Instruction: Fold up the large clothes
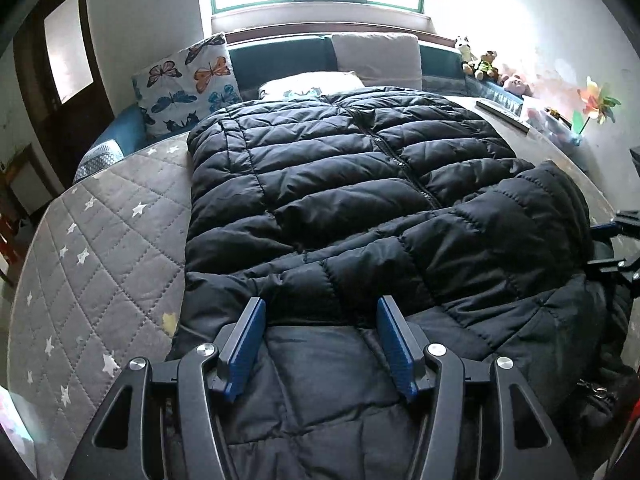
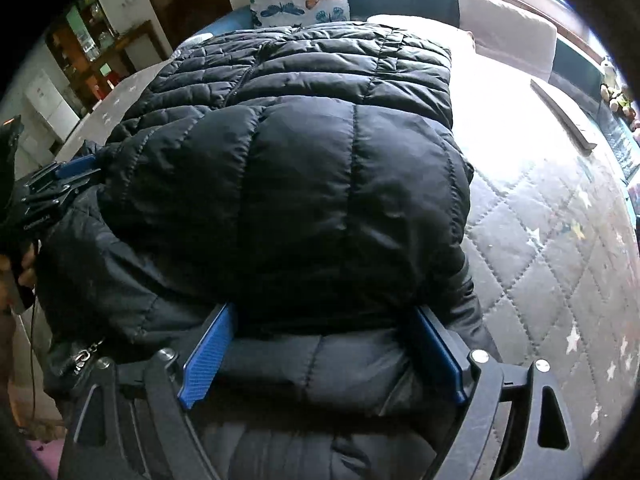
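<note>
The black puffer jacket point(image 1: 340, 184) lies spread on the grey star-quilted bed cover point(image 1: 104, 248), zip up, 1 side folded over its near end; the left gripper point(image 1: 322, 312) hovers above the near hem, jaws apart, gripping nothing; the right gripper point(image 2: 324, 320) straddles the folded bulk, jaws wide, blue pads point(image 2: 208, 356) beside the fabric; whether they press it I cannot tell.

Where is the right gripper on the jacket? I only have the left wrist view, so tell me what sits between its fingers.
Observer: A puffy folded section of the black jacket fills the gap of the right gripper. I cannot tell whether its pads pinch it.
Operator: Report what lies to that fold's right.
Observer: Only the grey starred bed cover; the jacket ends there.
</note>
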The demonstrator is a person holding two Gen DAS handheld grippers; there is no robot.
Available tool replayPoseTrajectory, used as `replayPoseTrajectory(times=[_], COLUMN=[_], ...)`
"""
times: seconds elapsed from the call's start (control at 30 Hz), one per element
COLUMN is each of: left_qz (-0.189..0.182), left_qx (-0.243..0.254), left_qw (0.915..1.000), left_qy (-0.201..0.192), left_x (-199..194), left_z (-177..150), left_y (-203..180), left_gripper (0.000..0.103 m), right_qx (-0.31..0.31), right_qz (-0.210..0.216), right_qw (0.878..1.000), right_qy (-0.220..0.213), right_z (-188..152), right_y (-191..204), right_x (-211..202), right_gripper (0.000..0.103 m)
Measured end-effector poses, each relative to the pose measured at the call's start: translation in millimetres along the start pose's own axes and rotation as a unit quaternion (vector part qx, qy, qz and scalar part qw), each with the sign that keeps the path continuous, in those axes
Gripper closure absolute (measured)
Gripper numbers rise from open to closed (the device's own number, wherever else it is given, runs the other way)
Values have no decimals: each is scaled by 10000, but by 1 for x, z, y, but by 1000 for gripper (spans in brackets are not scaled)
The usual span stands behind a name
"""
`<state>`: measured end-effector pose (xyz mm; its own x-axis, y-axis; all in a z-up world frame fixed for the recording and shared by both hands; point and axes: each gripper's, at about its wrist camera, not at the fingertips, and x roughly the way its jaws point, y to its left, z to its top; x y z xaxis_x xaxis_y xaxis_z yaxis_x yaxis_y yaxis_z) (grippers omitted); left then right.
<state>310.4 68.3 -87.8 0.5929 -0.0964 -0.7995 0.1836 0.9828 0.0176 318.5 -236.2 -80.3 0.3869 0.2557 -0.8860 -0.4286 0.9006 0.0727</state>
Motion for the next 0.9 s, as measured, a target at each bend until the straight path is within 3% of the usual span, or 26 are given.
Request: replayPoseTrajectory(times=[0.1, 0.3, 0.43, 0.53, 0.67, 0.77, 0.9], left_qz=[66, 196, -212, -526, -669, -808, -589], left_qx=[83, 131, 232, 284, 275, 150, 266], left_qw=[9999, 9996, 9991, 9982, 9961, 9953, 9969], left_qy=[21, -174, -298, 73, 507, 520, 441], left_x=[-16, -70, -97, -84, -51, -35, -27], left_z=[0, 4, 7, 3, -11, -20, -26], left_y=[-2, -4, -7, -6, 0, 3, -6], left_gripper=[41, 41, 41, 41, 41, 41, 41], right_qx=[0, -245, -394, -410, -479, -615, -734], right_qz=[-113, 59, 202, 296, 102, -16, -175], right_qw=[9999, 9975, 9963, 9977, 9988, 9981, 9971], right_qy=[-19, -657, -742, -450, -27, 34, 74], right_z=[4, 15, 28, 33, 29, 26, 24], right_y=[4, 25, 43, 53, 60, 62, 66], right_x=[-20, -69, -66, -39, -3, 5, 17], right_gripper=[8, 8, 8, 8, 8, 7, 5])
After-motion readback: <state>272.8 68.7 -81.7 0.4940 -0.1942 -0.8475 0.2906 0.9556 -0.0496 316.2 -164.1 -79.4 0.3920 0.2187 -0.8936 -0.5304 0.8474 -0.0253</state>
